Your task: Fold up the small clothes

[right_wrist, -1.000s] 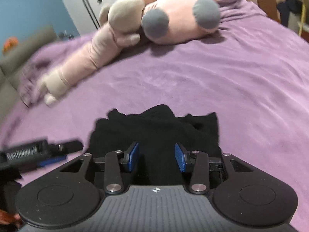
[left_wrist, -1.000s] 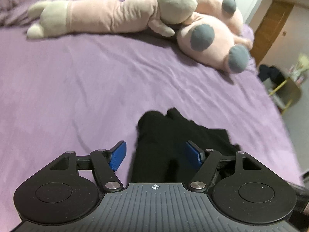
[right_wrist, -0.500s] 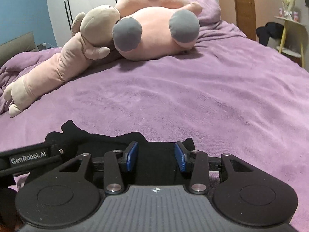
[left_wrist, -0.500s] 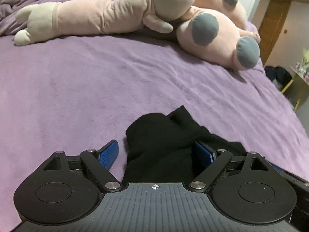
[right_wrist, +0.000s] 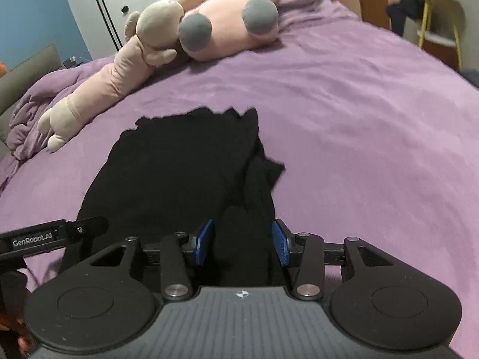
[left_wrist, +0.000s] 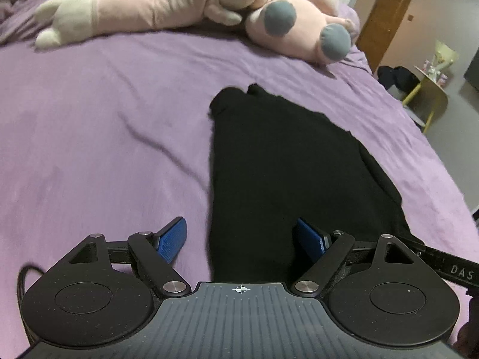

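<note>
One bed fills both views, covered by a single purple blanket (left_wrist: 104, 137) with soft creases. Two plush toys lie at its far end: a round pink one with grey spots (right_wrist: 233, 30) and a long pink-and-beige one (left_wrist: 134, 15) stretched beside it, the two touching. One black garment (left_wrist: 284, 164) lies spread flat on the blanket near the viewer, its far edge bunched into small peaks and its right side (right_wrist: 260, 176) rumpled into folds. Beyond the bed stand a white wardrobe (right_wrist: 128, 9), a blue wall, a wooden door (left_wrist: 386, 15) and one yellow chair (left_wrist: 428, 98) with dark cloth on it. The left gripper (left_wrist: 242, 239) stands wide open over the garment's near left edge. The right gripper (right_wrist: 242, 242) is partly open, its blue pads (right_wrist: 203, 240) straddling a fold of the cloth without clamping it.
</note>
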